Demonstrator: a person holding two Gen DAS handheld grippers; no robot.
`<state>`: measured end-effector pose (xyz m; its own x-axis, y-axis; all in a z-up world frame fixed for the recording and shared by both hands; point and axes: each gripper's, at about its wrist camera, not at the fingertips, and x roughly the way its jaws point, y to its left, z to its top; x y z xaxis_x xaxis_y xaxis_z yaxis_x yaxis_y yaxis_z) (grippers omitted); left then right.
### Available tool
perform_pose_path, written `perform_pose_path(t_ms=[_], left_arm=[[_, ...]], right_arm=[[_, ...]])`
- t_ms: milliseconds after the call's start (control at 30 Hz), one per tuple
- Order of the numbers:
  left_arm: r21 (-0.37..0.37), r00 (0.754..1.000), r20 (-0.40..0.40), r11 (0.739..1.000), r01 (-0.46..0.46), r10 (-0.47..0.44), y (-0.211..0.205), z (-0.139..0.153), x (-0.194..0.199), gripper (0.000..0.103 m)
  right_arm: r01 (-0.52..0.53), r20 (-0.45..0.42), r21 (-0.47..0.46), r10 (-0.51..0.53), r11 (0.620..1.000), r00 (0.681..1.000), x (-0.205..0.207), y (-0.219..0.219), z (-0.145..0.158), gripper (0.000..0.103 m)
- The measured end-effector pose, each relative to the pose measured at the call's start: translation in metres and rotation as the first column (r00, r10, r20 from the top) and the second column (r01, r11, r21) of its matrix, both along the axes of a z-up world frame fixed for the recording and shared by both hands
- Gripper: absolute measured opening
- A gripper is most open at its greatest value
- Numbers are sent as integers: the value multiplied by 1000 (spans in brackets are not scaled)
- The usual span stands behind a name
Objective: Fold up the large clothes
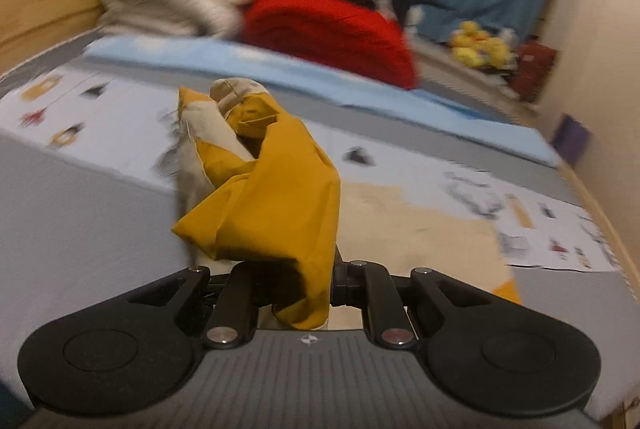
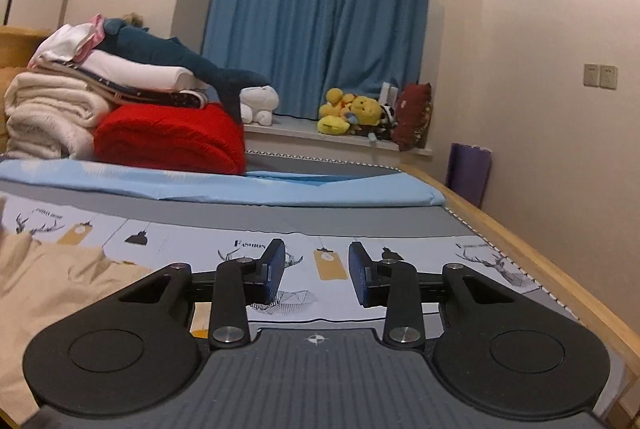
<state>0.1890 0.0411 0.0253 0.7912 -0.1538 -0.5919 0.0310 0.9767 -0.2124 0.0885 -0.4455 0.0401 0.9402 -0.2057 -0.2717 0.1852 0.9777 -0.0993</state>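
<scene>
My left gripper is shut on a mustard-yellow and beige garment. The cloth is bunched up between the jaws and lifted above the bed, and it hides the fingertips. More of the beige garment lies flat on the printed sheet behind it. My right gripper is open and empty, low over the printed sheet, with blue pads apart. The beige garment lies crumpled to its left, not touching it.
A pile of folded blankets, cream and red, stands at the head of the bed with a light blue sheet in front. The wooden bed edge runs along the right. Plush toys sit on the window sill.
</scene>
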Motion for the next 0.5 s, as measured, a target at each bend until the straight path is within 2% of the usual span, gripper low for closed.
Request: perform_pose_path(t_ms=[133,200,267,367,500], left_arm=[[-18,987,88,990,138,-136,-58,12,-8,14],[-14,965,123,972,235,-232,-92,14,-15,14],[1,933,134,942,336,-333,-129,8,-21,14],[18,885,83,889,458,-458,-182,-13,-27,14],[30,809,-71,810,586,-583,-241,-58,-30,15]], right_arm=[[2,-8,36,-2,999,1000,-1,-2,4,36],[6,-12,57,-6,998,1000,-1,-5,5,36],[10,-20,73,-8,997,1000,0,-8,4,36],[8,-31,89,-5,996,1000,0,-9,3,36],[-12,-54,125,19,992,998,2,-7,-1,36]])
